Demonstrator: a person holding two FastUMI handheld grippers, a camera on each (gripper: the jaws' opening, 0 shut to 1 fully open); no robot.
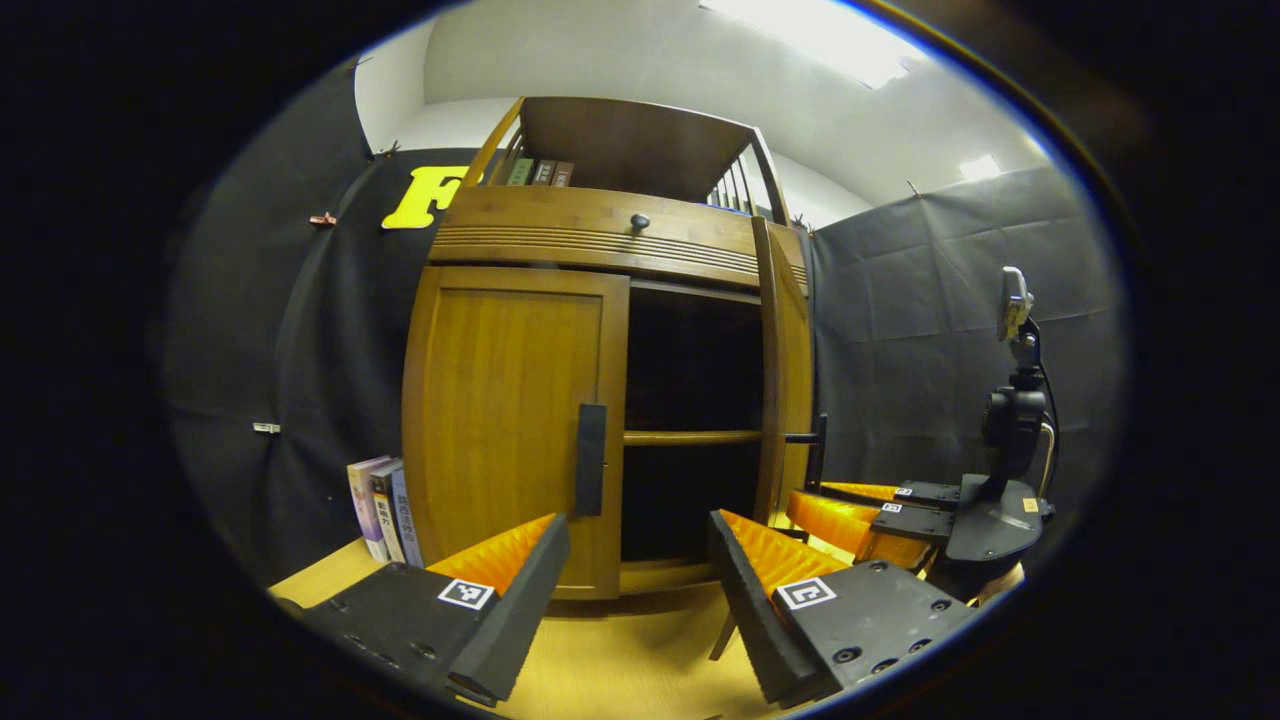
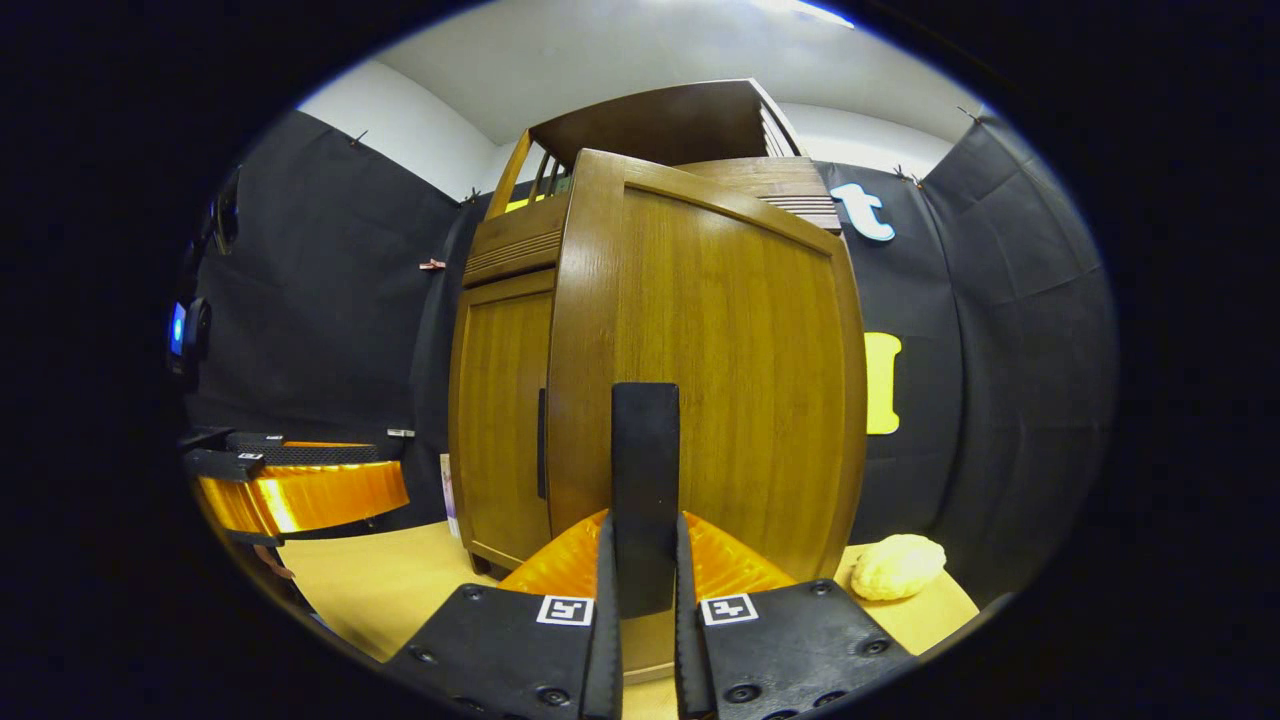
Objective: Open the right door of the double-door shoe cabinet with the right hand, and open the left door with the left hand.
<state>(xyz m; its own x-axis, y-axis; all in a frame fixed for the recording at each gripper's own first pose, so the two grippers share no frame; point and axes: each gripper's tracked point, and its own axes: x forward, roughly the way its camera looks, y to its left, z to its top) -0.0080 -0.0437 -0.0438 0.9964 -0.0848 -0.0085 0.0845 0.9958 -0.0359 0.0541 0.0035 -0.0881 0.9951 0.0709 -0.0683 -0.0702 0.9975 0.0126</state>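
Left gripper view, left to right: books (image 1: 383, 508) stand on the tabletop (image 1: 620, 660) against the cabinet's left side. Shoe cabinet (image 1: 600, 230) sits dead ahead. Left door (image 1: 505, 420) is shut, its black vertical handle (image 1: 590, 459) on the inner edge. Left gripper (image 1: 635, 560) is released, jaws spread wide, aimed at that handle but short of it, touching nothing. Right bay is dark and exposed, shelf (image 1: 690, 437) visible. Right door (image 1: 785, 380) is swung out, seen nearly edge-on. Right gripper (image 1: 850, 505) sits at that door's handle, far right.

Right gripper view: the left gripper (image 2: 300, 490) hangs at the far left. Left door (image 2: 500, 420) closed behind. Right door (image 2: 720, 370) panel faces the camera, its handle (image 2: 645, 490) pinched between both of the right gripper's (image 2: 645, 600) fingers, clenched tight. Yellowish lump (image 2: 897, 566) on the table, right of the door.

Judgement: right door is mostly done; the left door is the step in hand.

How to do it well:
- advance the left gripper straight in, jaws straddling the handle around mid-height
- close fully before pulling, otherwise it slips off the slim bar
- pull on an arc about the left hinge, not straight back
- hold the right door steady so the cabinet doesn't shift
- watch the books beside the cabinet's left side as the door swings out
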